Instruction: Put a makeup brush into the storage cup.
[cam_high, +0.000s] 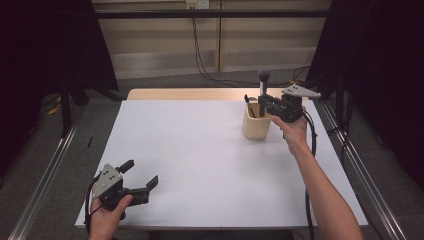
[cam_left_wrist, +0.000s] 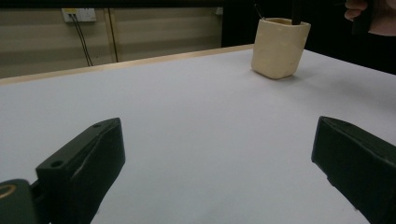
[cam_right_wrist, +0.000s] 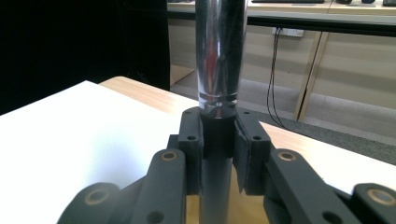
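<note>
A cream cup (cam_high: 256, 125) (cam_left_wrist: 280, 46) stands on the white table top (cam_high: 200, 160) at the far right. A shiny metal tool (cam_high: 263, 92) (cam_right_wrist: 219, 56) with a dark round head rises upright out of it. My right gripper (cam_high: 261, 102) (cam_right_wrist: 219, 135) reaches in from the right just above the cup's rim and is shut on the tool's shaft. A thin dark stick (cam_high: 250, 111) also leans inside the cup. My left gripper (cam_high: 139, 172) (cam_left_wrist: 215, 158) rests near the table's front left corner, open, with nothing between its jaws.
The table's bare wooden edge (cam_high: 190, 94) runs along the far side. Cables (cam_high: 200, 60) hang down the back wall to the floor. Metal rails (cam_high: 50, 160) line the floor on both sides of the table.
</note>
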